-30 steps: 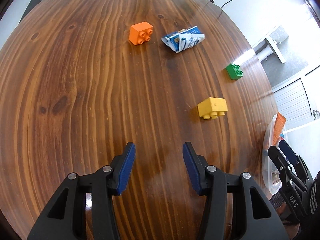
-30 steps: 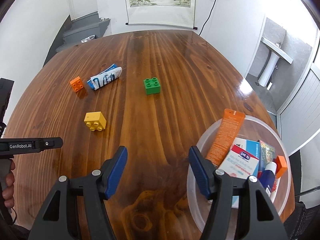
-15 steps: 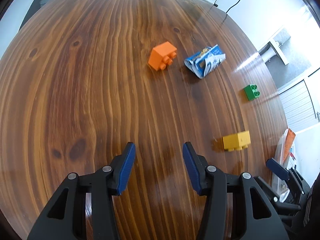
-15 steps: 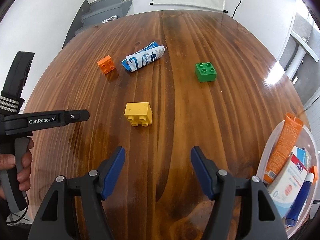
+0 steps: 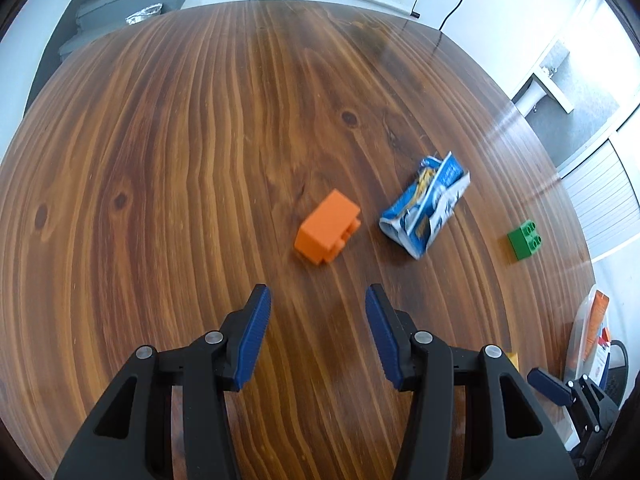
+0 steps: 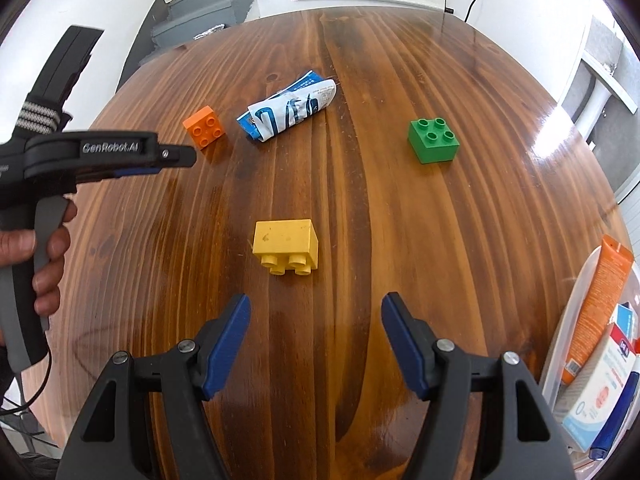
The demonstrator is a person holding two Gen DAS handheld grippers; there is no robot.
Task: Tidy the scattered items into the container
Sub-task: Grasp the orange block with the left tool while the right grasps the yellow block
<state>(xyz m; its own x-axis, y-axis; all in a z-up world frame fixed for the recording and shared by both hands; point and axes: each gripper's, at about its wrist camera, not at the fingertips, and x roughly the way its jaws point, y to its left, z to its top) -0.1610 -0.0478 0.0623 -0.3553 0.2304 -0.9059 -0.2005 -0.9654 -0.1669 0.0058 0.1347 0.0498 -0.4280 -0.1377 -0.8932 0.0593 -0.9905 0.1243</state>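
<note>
Both grippers, left [image 5: 316, 322] and right [image 6: 315, 330], hang over the table [image 5: 160, 160] with jaws apart and nothing held. Just ahead of the left lies the orange block [image 5: 327, 234]; the yellow block [image 6: 285, 245] sits before the right. Each block lies skewed to its gripper, so a closing pad could clip a corner and skid it away from the container [image 6: 568, 328] at the right edge

The left gripper [image 5: 316, 300] now faces the orange plastic building brick [image 5: 327, 234], which sits just ahead of its spread blue-padded fingers. The right gripper [image 6: 316, 312] swings away from the clear plastic container [image 6: 568, 344] and closes on the yellow plastic building brick [image 6: 286, 246].
</note>
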